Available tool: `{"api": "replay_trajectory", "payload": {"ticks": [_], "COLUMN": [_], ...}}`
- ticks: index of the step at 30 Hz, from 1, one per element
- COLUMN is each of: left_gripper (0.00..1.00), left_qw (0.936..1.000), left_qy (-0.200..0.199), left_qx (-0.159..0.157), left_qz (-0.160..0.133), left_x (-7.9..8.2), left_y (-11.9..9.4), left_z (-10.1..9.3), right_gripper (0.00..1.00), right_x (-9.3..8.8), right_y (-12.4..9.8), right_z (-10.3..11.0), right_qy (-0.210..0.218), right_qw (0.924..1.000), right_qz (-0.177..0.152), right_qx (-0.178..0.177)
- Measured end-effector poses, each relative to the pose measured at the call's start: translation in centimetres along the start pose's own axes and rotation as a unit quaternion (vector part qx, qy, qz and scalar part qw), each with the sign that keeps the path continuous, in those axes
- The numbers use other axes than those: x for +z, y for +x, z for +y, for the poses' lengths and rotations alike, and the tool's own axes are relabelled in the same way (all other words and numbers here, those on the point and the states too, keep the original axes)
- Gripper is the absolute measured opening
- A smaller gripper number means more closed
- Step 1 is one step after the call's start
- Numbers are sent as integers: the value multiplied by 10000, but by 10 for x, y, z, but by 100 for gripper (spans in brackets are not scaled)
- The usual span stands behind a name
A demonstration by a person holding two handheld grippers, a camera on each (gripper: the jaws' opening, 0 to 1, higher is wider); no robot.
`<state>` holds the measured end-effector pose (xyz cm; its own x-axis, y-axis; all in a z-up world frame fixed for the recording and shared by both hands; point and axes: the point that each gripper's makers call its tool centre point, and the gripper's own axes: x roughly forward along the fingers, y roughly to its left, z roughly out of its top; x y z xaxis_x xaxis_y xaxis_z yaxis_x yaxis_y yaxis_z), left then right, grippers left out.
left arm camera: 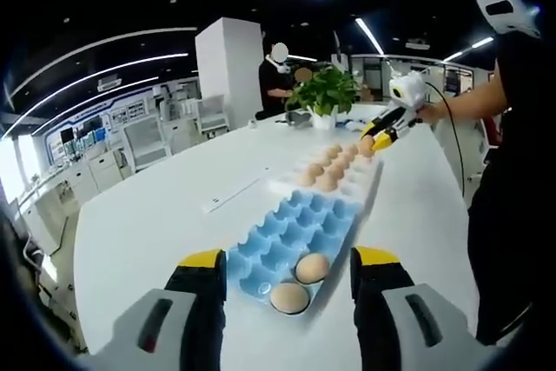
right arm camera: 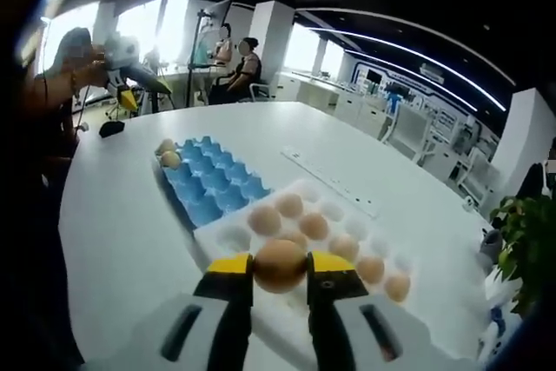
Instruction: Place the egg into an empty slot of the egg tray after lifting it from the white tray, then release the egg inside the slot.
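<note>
In the right gripper view my right gripper [right arm camera: 279, 268] is shut on a brown egg [right arm camera: 279, 263], held just over the white tray [right arm camera: 233, 237], which carries several more eggs. Beyond it lies the blue egg tray [right arm camera: 213, 188], with two eggs [right arm camera: 169, 159] in its far end slots. In the left gripper view my left gripper [left arm camera: 288, 258] stands open at the near end of the blue egg tray [left arm camera: 295, 219], close to those two eggs [left arm camera: 311, 268]. The white tray [left arm camera: 282, 182] lies past it, and the right gripper [left arm camera: 382, 135] holds the egg [left arm camera: 367, 142] above its far end.
The trays lie end to end on a long white table [left arm camera: 148, 223]. A potted plant [left arm camera: 323, 93] stands at its far end, and a flat white strip [right arm camera: 326, 178] lies beside the trays. A person [left arm camera: 508, 171] stands at the table's edge, and others sit in the background.
</note>
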<state>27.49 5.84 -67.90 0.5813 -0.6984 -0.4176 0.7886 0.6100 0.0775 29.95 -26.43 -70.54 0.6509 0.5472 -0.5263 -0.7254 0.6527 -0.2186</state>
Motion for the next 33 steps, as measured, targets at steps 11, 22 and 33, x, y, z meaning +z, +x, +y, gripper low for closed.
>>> {"api": "replay_trajectory", "payload": {"ticks": [11, 22, 33], "left_gripper": [64, 67, 68], "left_qw": [10000, 10000, 9999], "left_qy": [-62, -60, -64], "left_qx": [-64, -53, -86], "left_qz": [25, 25, 36], "left_x": [-4, -4, -3], "left_y": [3, 3, 5], "left_z": [-4, -2, -3], "right_gripper": [23, 23, 23], "right_x": [0, 4, 8], "right_y": [0, 0, 1], "right_z": [5, 7, 7], "right_qy": [-18, -70, -93], "right_qw": [10000, 10000, 9999], "right_qz": [31, 6, -37], "right_qx": [28, 39, 56]}}
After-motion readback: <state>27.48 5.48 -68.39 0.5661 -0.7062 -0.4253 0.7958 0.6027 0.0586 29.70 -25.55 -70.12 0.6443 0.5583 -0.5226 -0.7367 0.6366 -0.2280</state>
